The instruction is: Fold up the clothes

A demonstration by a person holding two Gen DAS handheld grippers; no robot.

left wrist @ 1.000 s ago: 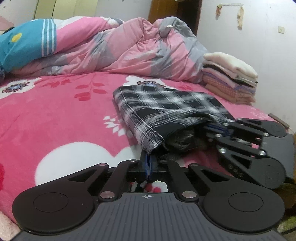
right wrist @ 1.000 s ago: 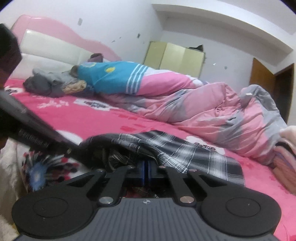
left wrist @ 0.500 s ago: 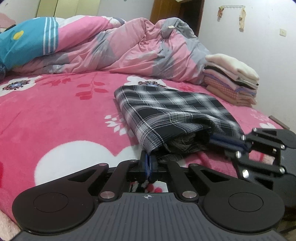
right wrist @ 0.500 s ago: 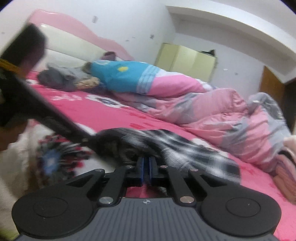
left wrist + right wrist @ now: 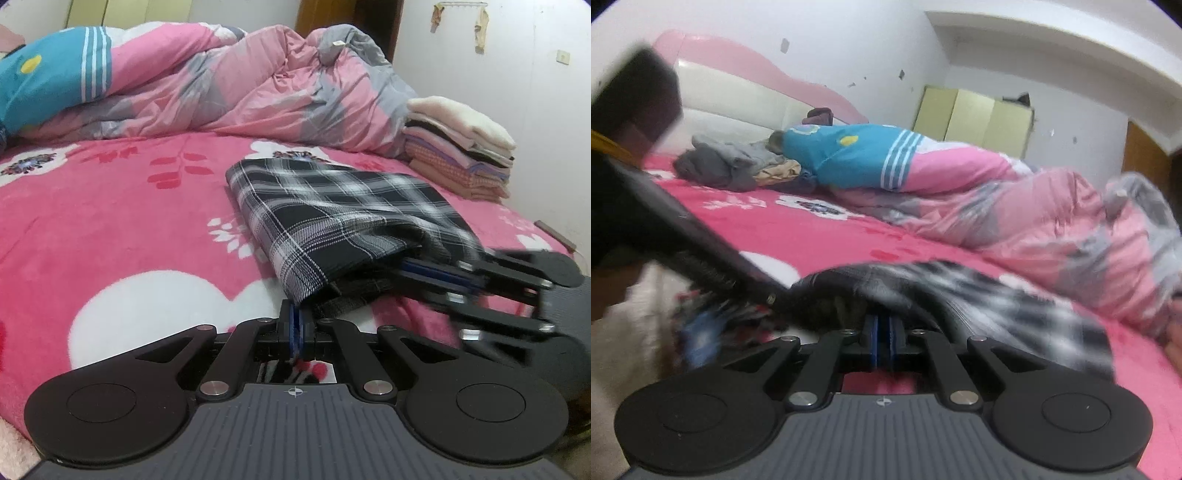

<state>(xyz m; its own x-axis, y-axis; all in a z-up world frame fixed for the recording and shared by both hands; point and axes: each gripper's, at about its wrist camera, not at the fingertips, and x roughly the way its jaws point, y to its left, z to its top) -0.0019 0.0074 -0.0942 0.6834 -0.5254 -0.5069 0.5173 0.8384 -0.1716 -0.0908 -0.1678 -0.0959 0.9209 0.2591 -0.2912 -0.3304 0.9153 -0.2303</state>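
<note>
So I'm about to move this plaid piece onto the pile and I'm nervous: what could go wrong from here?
Both grippers pinch only the near edge of the folded plaid garment, the left gripper at a corner, so the far layers may sag open. The folded stack sits by the bed's edge, beside the rumpled quilt, so it might topple.

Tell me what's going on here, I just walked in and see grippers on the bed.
A person with a handheld gripper in each hand is folding a black-and-white plaid garment on the pink floral bed cover. The left gripper is shut on the garment's near corner. The right gripper is shut and tucked under the near edge from the side. A stack of folded clothes sits beyond, beside a rumpled pink quilt.
</note>
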